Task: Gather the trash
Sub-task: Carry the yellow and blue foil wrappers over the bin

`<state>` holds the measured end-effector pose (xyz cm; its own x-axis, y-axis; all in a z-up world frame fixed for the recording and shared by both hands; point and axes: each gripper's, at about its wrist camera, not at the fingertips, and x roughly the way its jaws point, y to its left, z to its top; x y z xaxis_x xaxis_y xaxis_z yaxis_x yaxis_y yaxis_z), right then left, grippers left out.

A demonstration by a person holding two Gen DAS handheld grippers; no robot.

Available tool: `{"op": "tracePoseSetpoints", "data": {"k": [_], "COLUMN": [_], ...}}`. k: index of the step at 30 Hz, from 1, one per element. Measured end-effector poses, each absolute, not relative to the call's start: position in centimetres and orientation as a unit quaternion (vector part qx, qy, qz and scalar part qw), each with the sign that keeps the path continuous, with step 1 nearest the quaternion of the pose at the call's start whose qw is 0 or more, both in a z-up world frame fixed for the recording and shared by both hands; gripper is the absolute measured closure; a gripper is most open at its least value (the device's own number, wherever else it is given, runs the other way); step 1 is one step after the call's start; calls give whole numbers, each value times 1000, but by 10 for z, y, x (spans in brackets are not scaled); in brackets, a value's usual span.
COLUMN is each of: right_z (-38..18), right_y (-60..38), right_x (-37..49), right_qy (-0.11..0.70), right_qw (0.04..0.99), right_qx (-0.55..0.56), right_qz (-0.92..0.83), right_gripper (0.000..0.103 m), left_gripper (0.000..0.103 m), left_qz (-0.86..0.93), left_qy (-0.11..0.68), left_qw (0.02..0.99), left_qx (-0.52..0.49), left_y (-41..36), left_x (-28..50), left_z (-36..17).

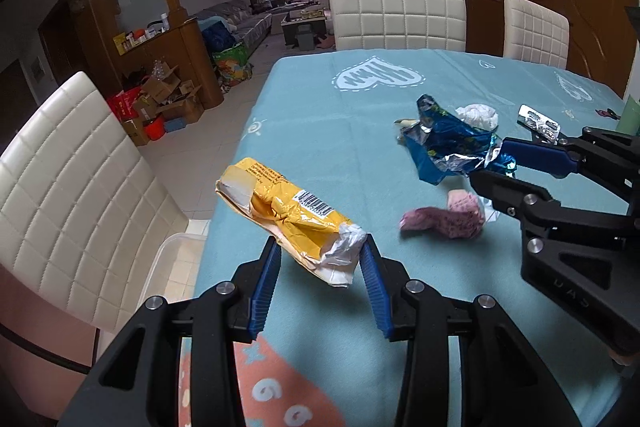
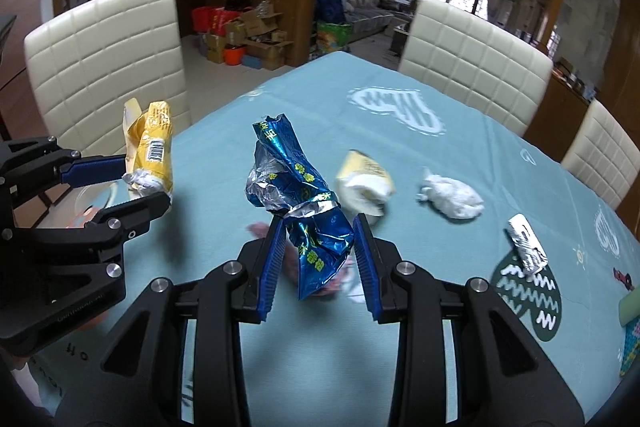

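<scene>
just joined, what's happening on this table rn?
Trash pickup, both grippers loaded. The left gripper is clamped on a crumpled yellow wrapper, lifted near the table edge. The right gripper is clamped on a blue foil wrapper. On the blue tablecloth lie a white tissue wad, a pink scrap, a pale yellow wrapper piece and a foil blister pack. No bin is clearly in view.

Yellow wrapper [image 1: 286,217] with barcode, blue foil wrapper [image 2: 304,211], teal tablecloth [image 1: 320,115] with white hearts
</scene>
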<state>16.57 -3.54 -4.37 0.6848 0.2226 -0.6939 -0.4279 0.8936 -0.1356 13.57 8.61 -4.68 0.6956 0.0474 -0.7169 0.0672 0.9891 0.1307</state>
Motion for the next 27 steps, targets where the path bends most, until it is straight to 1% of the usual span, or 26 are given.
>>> {"op": "tracePoseSetpoints", "data": {"k": [17,27], "right_z": [-52,-60], "right_y": [58,105], "right_x": [145,143], "right_qy": [353,352], "right_qw": [885,872], "right_qx": [-188,-222], "right_qz": [236,259], "right_gripper": [67,67], "left_gripper": [63,63], "left_qz": [51,75], "left_qy": [392,395], "left_qw": [917,915], "left_qx": [49,33], "left_y": [162,202], "left_x": [104,99], "left_z": [-55,-64]}}
